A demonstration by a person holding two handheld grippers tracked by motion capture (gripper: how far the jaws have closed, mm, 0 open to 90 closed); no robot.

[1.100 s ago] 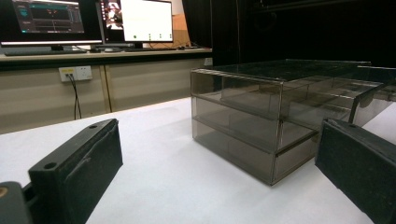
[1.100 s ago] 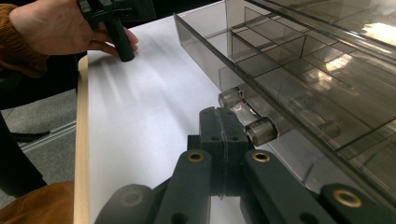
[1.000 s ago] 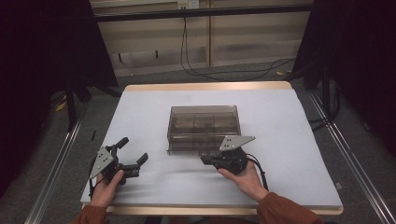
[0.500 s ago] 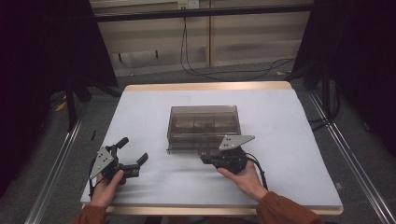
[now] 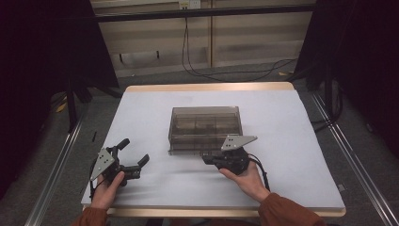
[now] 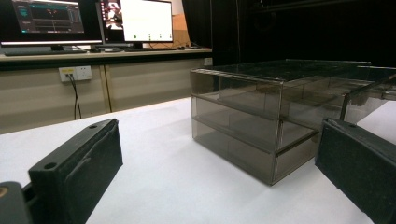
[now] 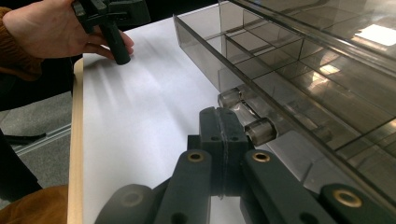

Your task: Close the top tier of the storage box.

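Table (image 5: 291, 141) covered in a pale sheet, wooden edge showing at the near and far sides. A smoky transparent drawer box (image 5: 205, 128) sits a little right of centre on the table; in the left gripper view the same box (image 6: 261, 126) shows two stacked levels with divider walls inside. Left gripper (image 5: 134, 157) rests at the near left of the table, held by the left hand (image 5: 107, 190), well apart from the box; its jaws stand wide apart, nothing between them, and in its own view the two black pads frame open tabletop with the box ahead and to the right. Right gripper (image 5: 207, 159) lies just in front of the box's near face, held by the right hand (image 5: 247, 179), grey three-cornered plate on top. In the right gripper view the jaws are pressed together, pad against pad, nothing gripped, tip just beside a small clear knob handle (image 7: 247, 116) on the front of the box's lower drawer (image 7: 261, 60); whether the tip touches the handle cannot be told. That drawer stands pulled out a little, its compartments visible from above. Monitors (image 6: 93, 21) on a desk beyond the table's far side.
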